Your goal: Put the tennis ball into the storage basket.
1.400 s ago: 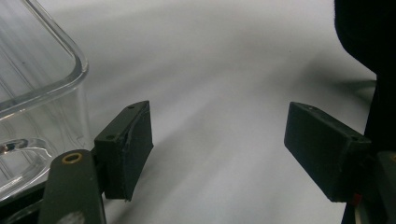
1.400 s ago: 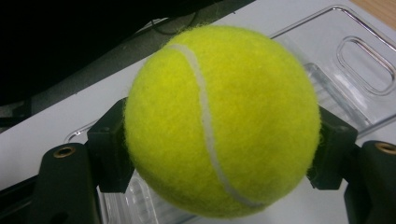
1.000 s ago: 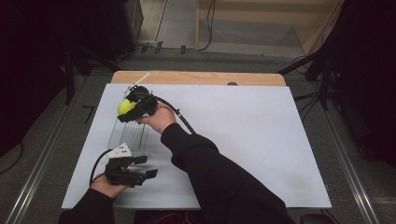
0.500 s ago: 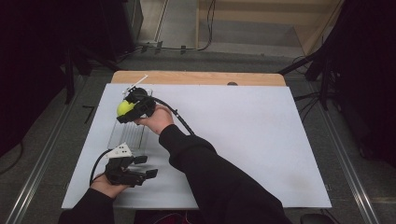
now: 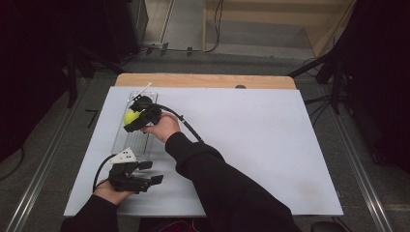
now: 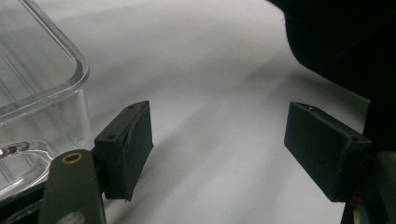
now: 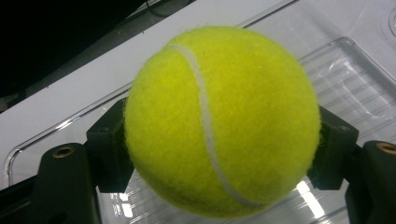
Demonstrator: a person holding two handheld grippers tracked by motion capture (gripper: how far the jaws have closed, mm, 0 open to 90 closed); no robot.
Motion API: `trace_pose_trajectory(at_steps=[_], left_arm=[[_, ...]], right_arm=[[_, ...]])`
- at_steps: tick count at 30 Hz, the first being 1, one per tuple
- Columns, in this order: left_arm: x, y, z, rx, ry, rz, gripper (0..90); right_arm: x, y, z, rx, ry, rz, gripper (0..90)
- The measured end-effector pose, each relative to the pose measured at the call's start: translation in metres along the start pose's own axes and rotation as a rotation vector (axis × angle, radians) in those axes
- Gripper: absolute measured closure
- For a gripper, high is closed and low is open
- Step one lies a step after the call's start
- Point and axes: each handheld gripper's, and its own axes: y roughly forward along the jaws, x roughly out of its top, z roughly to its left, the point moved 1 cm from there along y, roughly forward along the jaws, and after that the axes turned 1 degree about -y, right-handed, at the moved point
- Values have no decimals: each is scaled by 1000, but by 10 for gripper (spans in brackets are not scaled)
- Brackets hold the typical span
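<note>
Nearest you, your left gripper (image 5: 147,175) lies low on the white table (image 5: 251,140) by its near left corner, jaws spread wide with only bare tabletop between them; in the left gripper view the clear tray (image 6: 32,79) has its rounded corner just beside the left-hand jaw, not touching it as far as you can tell. Farther out, your right gripper (image 5: 131,118) hangs over that tray (image 5: 131,140), its jaws closed on the ball (image 5: 129,116). In the right gripper view the ball (image 7: 222,121) sits squarely between the two pads, pinched at its widest on both sides, with the tray's ribbed floor (image 7: 345,84) below and behind it.
</note>
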Motion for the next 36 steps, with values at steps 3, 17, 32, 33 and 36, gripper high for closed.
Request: trace_pose_trajectory(at_steps=[3, 17, 32, 33, 36], left_arm=[[0, 0, 0, 0, 3, 0, 240], [0, 0, 0, 5, 0, 0, 240], [0, 2, 0, 6, 0, 7, 240], [-1, 2, 0, 4, -2, 6, 240], [-1, 2, 0, 8, -1, 9, 240]], right_arm=[[-2, 2, 0, 8, 3, 1, 229], [-1, -24, 1, 4, -3, -56, 77], [-32, -69, -8, 4, -22, -37, 151], [-34, -72, -9, 7, -22, -38, 151], [-41, -79, -11, 6, -19, -40, 151]])
